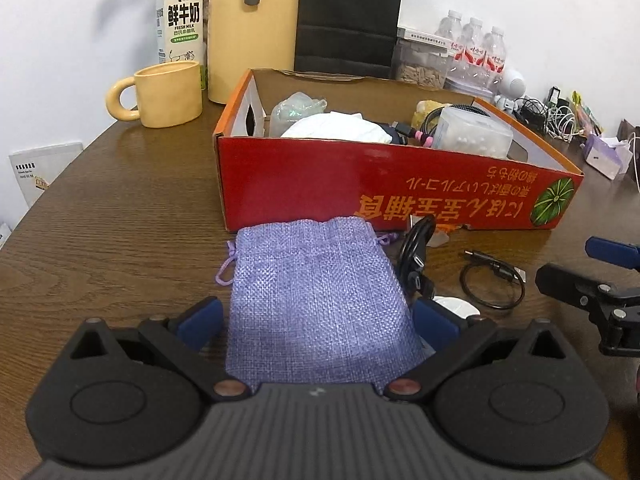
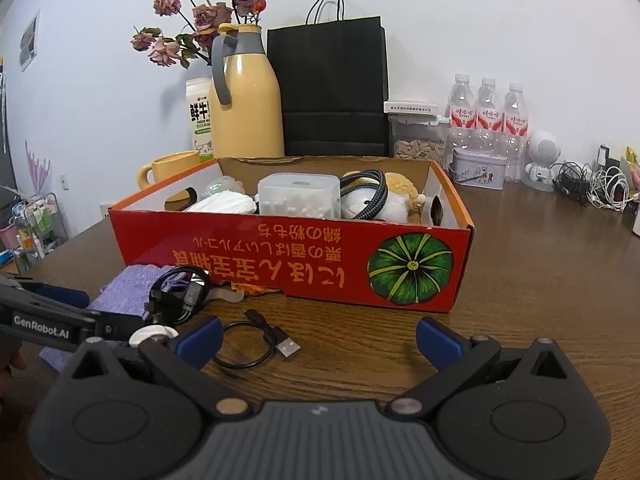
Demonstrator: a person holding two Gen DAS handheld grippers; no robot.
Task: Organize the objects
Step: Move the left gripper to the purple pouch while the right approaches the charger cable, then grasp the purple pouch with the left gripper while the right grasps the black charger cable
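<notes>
Left gripper (image 1: 316, 320) spread wide, blue pads either side of the purple drawstring pouch (image 1: 316, 300), not clearly pressing it; whether the pads touch the cloth cannot be told. Pouch lying flat on the brown wooden table (image 1: 120, 220), its gathered mouth pointing at the red cardboard box (image 1: 360, 184) and just short of the box's near wall. Just beside the pouch, also against that near wall, a bundled black cable (image 1: 418, 256); next to it, farther from the pouch, a small looped black USB cable (image 1: 492, 284), a little out from the box. A small white round thing (image 1: 456, 306) half hidden behind the left gripper's pad, nature unclear.

Right gripper (image 2: 318, 340) also spread wide and holding nothing, hovering over bare table in front of the box's near wall, the looped USB cable by its left pad.

Inside the box, open-topped: a white folded mask (image 2: 224, 204), a clear lidded plastic case of small white pieces (image 2: 298, 196), a plush toy (image 2: 380, 200) with a braided cable (image 2: 368, 188) coiled over it, and a pale translucent object (image 2: 222, 186) in the far corner.

Behind the box: yellow mug (image 1: 168, 94), yellow thermos jug (image 1: 252, 32), milk carton (image 1: 180, 20), black paper bag (image 2: 332, 88), a clear container of seeds (image 2: 418, 136), three water bottles (image 2: 488, 120).
</notes>
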